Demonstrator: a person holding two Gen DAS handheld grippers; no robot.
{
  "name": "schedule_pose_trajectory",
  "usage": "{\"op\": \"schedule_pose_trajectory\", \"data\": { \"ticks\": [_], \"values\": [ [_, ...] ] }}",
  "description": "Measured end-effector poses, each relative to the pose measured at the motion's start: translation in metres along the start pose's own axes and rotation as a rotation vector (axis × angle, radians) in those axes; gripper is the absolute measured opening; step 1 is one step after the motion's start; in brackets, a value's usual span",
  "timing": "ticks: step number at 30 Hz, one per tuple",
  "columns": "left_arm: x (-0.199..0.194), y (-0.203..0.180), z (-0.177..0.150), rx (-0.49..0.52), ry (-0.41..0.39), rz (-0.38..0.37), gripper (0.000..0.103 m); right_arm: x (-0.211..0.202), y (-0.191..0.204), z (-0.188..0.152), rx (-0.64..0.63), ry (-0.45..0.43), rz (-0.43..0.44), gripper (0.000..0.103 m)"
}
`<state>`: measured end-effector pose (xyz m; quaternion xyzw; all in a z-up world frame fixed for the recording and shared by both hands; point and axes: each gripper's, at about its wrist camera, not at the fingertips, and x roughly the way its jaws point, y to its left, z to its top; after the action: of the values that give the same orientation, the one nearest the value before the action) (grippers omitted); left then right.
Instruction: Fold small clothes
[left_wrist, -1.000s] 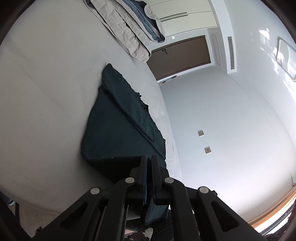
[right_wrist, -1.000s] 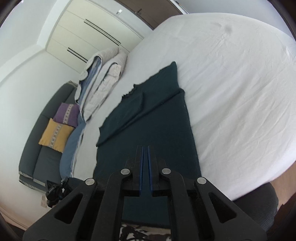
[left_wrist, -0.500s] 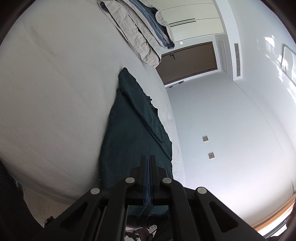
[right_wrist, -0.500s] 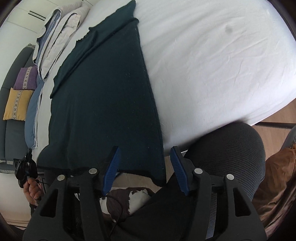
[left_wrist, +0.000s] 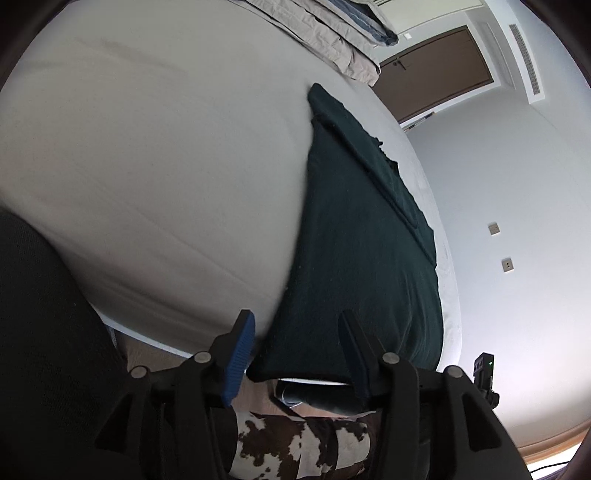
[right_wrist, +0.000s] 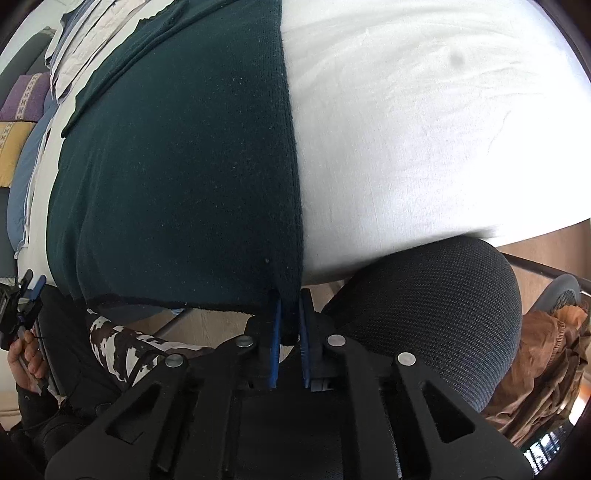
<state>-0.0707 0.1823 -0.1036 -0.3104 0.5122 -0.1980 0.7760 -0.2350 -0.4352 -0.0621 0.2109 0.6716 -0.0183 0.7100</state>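
The dark green garment (right_wrist: 177, 166) lies flat on the white bed (left_wrist: 147, 166), its near hem hanging over the edge. The right gripper (right_wrist: 288, 325), open half a second ago, is now clamped on the hem's corner. The left gripper (left_wrist: 295, 332), shut a moment ago, is opening, its jaws apart around the other corner without pressing it. Both have dropped lower toward the bed's edge.

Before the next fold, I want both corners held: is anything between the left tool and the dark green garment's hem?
Nothing visible. The left tool is opening, its fingers astride the near corner of the dark green garment at the bed edge, pads not pressing. The right tool is already shut on the other corner.
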Motion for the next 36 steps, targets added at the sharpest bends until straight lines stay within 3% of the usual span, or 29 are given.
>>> {"op": "schedule_pose_trajectory", "data": {
  "ticks": [6, 9, 17, 18, 19, 21, 26, 28, 30, 36],
  "values": [
    [0.021, -0.011, -0.016, 0.088, 0.077, 0.06, 0.054, -0.01, -0.001, -0.007, 0.033, -0.044, 0.069, 0.007],
    [0.027, -0.01, -0.018, 0.103, 0.064, 0.095, 0.054, -0.013, 0.0, -0.009, 0.03, -0.05, 0.074, 0.007],
    [0.031, 0.01, -0.014, 0.015, 0.067, 0.029, 0.053, -0.019, 0.002, -0.008, 0.029, -0.052, 0.088, 0.007],
    [0.031, 0.01, -0.015, 0.015, 0.07, 0.025, 0.051, -0.019, 0.0, -0.008, 0.03, -0.052, 0.09, 0.007],
    [0.031, 0.011, -0.015, 0.016, 0.084, 0.016, 0.04, -0.019, -0.002, -0.008, 0.029, -0.053, 0.092, 0.007],
    [0.036, 0.01, -0.018, 0.024, 0.123, 0.017, 0.028, -0.019, 0.0, -0.009, 0.027, -0.055, 0.094, 0.007],
    [0.037, 0.01, -0.018, 0.022, 0.128, 0.012, 0.026, -0.022, -0.003, -0.01, 0.024, -0.066, 0.101, 0.007],
    [0.035, 0.014, -0.018, 0.005, 0.128, 0.005, 0.014, -0.023, -0.005, -0.011, 0.024, -0.069, 0.106, 0.007],
    [0.036, 0.011, -0.017, 0.009, 0.127, -0.001, 0.008, -0.023, -0.004, -0.012, 0.026, -0.071, 0.109, 0.007],
    [0.024, -0.006, -0.016, 0.068, 0.099, -0.021, 0.006, -0.033, -0.008, -0.015, 0.026, -0.092, 0.15, 0.007]
  ]
}}
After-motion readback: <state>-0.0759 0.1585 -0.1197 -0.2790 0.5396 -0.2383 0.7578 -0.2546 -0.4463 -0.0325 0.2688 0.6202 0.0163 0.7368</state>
